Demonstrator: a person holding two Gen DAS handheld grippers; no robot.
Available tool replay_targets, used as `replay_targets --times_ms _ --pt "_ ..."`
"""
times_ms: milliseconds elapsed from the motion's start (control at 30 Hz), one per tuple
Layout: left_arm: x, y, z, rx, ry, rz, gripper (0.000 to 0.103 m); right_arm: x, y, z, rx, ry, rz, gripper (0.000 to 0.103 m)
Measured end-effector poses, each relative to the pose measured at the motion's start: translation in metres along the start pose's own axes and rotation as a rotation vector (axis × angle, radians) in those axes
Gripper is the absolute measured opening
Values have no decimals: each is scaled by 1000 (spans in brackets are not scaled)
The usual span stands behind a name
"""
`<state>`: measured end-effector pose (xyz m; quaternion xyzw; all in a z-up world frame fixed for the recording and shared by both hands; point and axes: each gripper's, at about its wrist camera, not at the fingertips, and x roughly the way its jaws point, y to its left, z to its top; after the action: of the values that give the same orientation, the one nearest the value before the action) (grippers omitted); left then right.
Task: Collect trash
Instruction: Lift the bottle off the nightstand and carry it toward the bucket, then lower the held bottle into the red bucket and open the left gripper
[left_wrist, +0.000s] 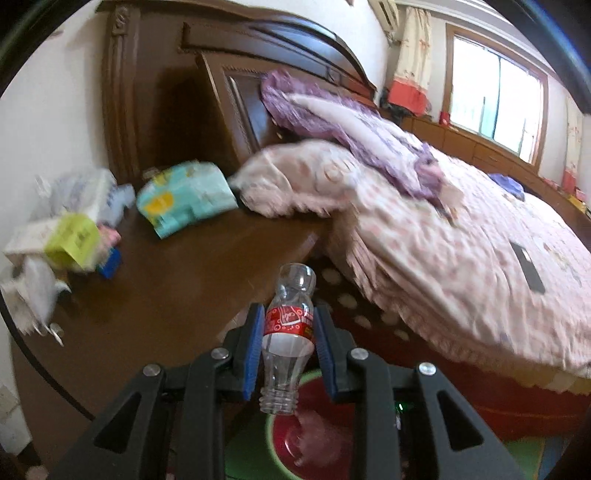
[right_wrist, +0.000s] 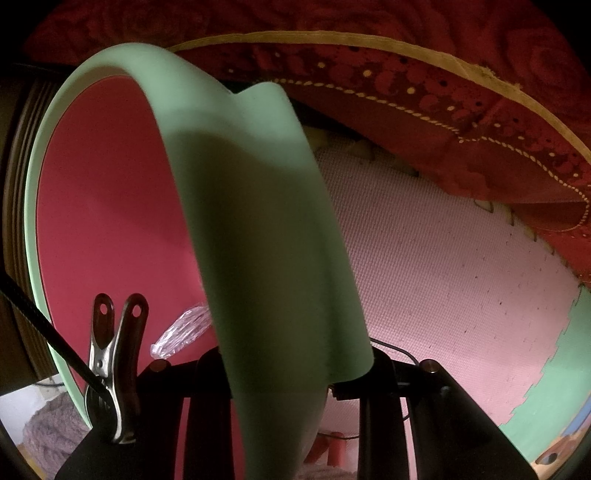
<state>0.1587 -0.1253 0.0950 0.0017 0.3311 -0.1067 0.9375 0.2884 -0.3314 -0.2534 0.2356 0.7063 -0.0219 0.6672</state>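
So the left gripper (left_wrist: 288, 328) is clamped on one empty bottle (left_wrist: 287, 332), neck toward the camera, carried above the open bin (left_wrist: 295, 439) beside the bed (left_wrist: 461, 258). The right gripper (right_wrist: 291, 373) pinches the bin's green rim (right_wrist: 258, 221), holding its mouth open. One crumpled clear wrapper (right_wrist: 183, 330) already lies inside, so I judge collecting is under way and the bottle not yet dropped. Still left at the nightstand's (left_wrist: 177, 288) far edge: one teal packet (left_wrist: 184, 195), plus a blurred heap of papers (left_wrist: 59, 236) I cannot count.
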Motion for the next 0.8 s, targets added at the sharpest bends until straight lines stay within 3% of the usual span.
replay_targets --times_ms 267,533,800 --pt "37 -29 -58 51 73 -14 29 -1 0 0 -1 1 0 27" --pt "89 -57 -104 148 188 -104 29 -1 0 1 -4 4 1 27" --pt "134 -59 -138 177 308 -148 29 -1 -1 1 -7 2 2 27"
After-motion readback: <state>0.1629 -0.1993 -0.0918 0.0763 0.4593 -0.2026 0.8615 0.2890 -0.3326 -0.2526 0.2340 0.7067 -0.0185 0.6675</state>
